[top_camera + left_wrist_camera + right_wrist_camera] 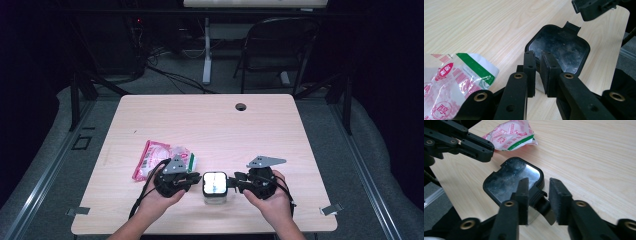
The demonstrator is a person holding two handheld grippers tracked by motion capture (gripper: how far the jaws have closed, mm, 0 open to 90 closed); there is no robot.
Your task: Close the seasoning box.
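A small clear container (pixel 214 189) with a black-rimmed lid (pixel 560 47) stands near the table's front edge, between my two grippers. My left gripper (pixel 196 180) is at its left side. Its jaws stand almost together over the lid's near rim, pinching that edge (pixel 538 65). My right gripper (pixel 233 182) is at the container's right side, open, and the lid's black latch (pixel 539 195) sits between its jaws without clear contact. The lid (pixel 511 178) looks scuffed and reflective. A pink and white snack bag (pixel 159 159) with a green stripe lies just left of the container.
The snack bag (pixel 454 80) lies close beside my left gripper's jaws. The wooden table (pixel 210 125) has a cable hole (pixel 241 106) at the back. A folding chair (pixel 277 45) and a desk leg stand beyond the table.
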